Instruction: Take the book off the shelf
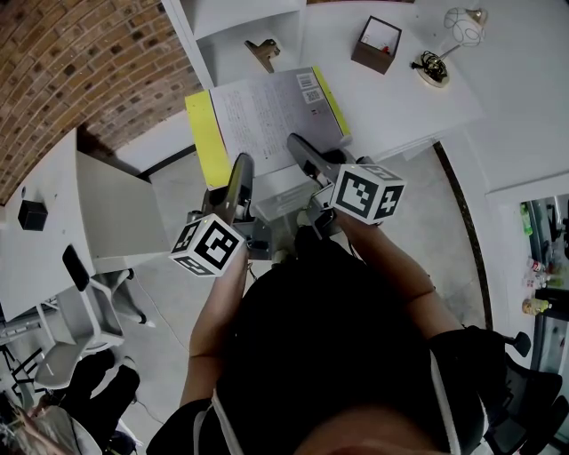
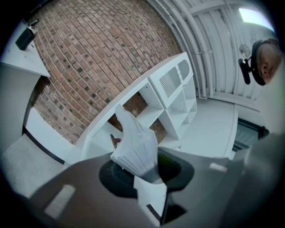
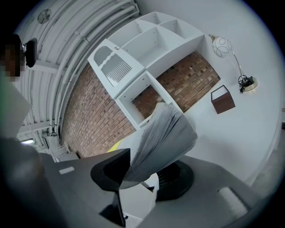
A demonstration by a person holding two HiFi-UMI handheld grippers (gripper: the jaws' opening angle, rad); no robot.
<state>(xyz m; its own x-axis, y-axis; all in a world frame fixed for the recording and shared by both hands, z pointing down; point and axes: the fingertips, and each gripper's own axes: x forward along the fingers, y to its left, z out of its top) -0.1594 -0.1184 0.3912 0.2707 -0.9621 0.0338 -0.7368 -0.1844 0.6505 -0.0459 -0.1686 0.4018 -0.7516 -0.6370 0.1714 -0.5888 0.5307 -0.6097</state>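
Observation:
The book (image 1: 267, 111) lies open and flat in front of me, with a yellow cover edge and printed white pages, held up between both grippers. My left gripper (image 1: 238, 173) is shut on its near left edge. In the left gripper view a bunch of white pages (image 2: 136, 147) rises from between the left gripper's (image 2: 147, 171) jaws. My right gripper (image 1: 304, 149) is shut on the near right edge. In the right gripper view a curved wad of grey pages (image 3: 164, 138) fans out of the right gripper's (image 3: 142, 171) jaws.
A white cubby shelf (image 1: 240, 27) stands just beyond the book, with a small brown figure (image 1: 264, 51) in one bay. A brown box (image 1: 376, 44) and a white lamp (image 1: 444, 53) sit on the white top at right. Brick wall (image 1: 80, 71), white desk (image 1: 44, 231) and chair (image 1: 80, 311) are at left.

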